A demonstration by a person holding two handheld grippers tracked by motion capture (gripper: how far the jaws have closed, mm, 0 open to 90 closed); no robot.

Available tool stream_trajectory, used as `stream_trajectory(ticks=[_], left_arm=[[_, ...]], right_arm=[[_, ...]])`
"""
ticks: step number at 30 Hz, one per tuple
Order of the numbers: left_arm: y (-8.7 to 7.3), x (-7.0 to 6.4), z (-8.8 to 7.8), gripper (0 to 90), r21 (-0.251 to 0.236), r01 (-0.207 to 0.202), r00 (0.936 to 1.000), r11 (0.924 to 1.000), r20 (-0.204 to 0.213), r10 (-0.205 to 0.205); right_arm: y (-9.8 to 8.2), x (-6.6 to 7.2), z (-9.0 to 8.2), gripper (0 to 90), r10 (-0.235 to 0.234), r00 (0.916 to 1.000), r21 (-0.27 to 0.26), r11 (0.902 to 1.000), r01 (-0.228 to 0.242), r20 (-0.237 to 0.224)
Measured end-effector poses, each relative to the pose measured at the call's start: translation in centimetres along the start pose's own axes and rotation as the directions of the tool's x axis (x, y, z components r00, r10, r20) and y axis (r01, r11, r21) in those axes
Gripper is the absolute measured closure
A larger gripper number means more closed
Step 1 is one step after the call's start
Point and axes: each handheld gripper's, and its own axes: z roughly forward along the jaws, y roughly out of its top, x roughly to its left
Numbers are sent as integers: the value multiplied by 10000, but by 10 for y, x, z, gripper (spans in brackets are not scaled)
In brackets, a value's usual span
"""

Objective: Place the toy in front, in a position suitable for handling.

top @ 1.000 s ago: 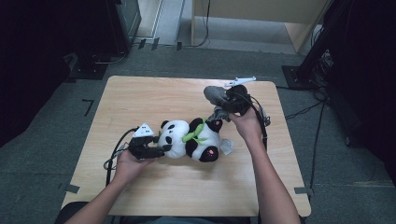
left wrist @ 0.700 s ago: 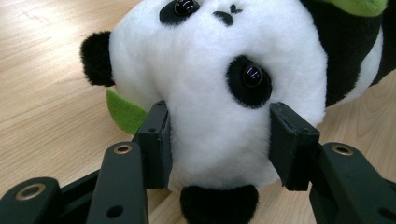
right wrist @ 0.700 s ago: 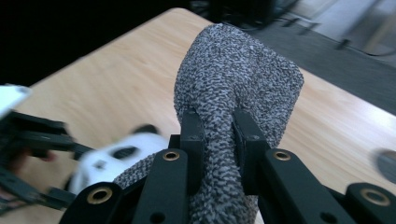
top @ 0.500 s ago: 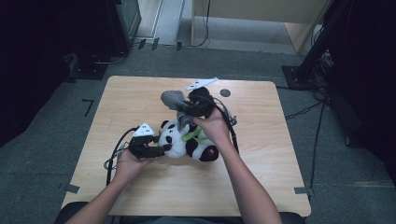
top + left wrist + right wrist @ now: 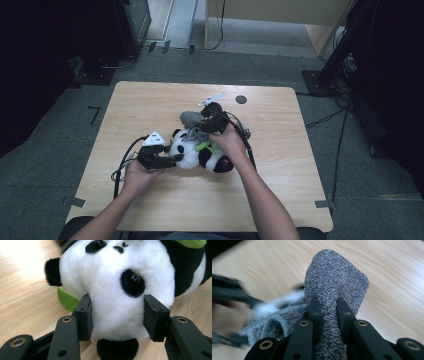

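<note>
Carried over the black-and-white panda [image 5: 200, 152] clamped by the left tool [image 5: 167, 159], right tool [image 5: 202, 122] pinches a speckled grey sock [image 5: 190, 119].

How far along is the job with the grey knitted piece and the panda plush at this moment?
Done: the left hand-held gripper is clamped on the head of the black-and-white panda plush toy, pinning it to the wooden table, and the right hand-held gripper has pinched the speckled grey knitted hat. In hand: the hat hangs just above the panda. Left: it looks like it still has to go onto the toy.
</note>
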Motion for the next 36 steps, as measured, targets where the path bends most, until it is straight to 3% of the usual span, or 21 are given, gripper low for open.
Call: stream_trajectory(ticks=[2,3,8,10,11,13,15,19,20,22,23,24,26,28,30,36], left_arm=[[0,-1,0,491,-17,-39,10000,10000,2,39],[0,-1,1,494,-27,-57,10000,10000,10,57],[1,-2,3,499,-43,-66,10000,10000,46,67],[1,-1,2,501,-14,-31,10000,10000,66,31],[1,-1,2,501,0,-27,10000,10000,71,27],[1,0,2,505,12,47,9999,10000,101,-47],[1,0,2,508,9,32,9999,10000,100,-32],[3,-2,3,515,29,-59,10000,10000,-25,59],[3,-1,3,524,45,-59,10000,10000,-38,59],[4,0,4,528,24,13,10000,10000,-33,-12],[4,0,5,530,-25,75,10000,10000,-29,-75],[4,1,5,530,-65,57,10000,10000,-52,-58],[7,2,9,528,-198,209,9997,9996,-88,-211],[9,3,10,528,-212,212,9997,9996,-109,-214],[11,4,13,528,-214,261,9996,9994,-119,-263],[15,8,18,526,-331,278,9996,9991,-58,-280]], right_arm=[[-4,-6,-3,787,104,9999,-96,9999,-105,-73],[-11,-16,-10,787,393,9990,-355,9986,-401,-222],[-20,-26,-22,788,657,9976,-590,9960,-668,-203],[-23,-34,-33,789,812,9967,-854,9931,-804,59],[-23,-34,-33,789,812,9967,-854,9931,-804,59],[-27,-46,-46,792,1005,9935,-793,9922,-961,530],[-34,-56,-53,792,1151,9911,-618,9919,-1110,674],[-44,-68,-64,791,1321,9855,-752,9894,-1245,1066],[-47,-74,-73,792,1415,9782,-958,9872,-1279,1521],[-48,-76,-77,791,1533,9760,-1139,9841,-1365,1549],[-48,-78,-87,790,1606,9787,-1690,9759,-1381,1279],[-48,-78,-87,790,1606,9787,-1690,9759,-1381,1279],[-44,-73,-97,790,1599,9820,-2293,9641,-1336,1001],[-41,-70,-99,790,1562,9836,-2432,9612,-1303,905],[-32,-58,-101,789,1250,9899,-2742,9562,-1023,666],[-15,-34,-93,789,687,9976,-2973,9527,-622,115]])
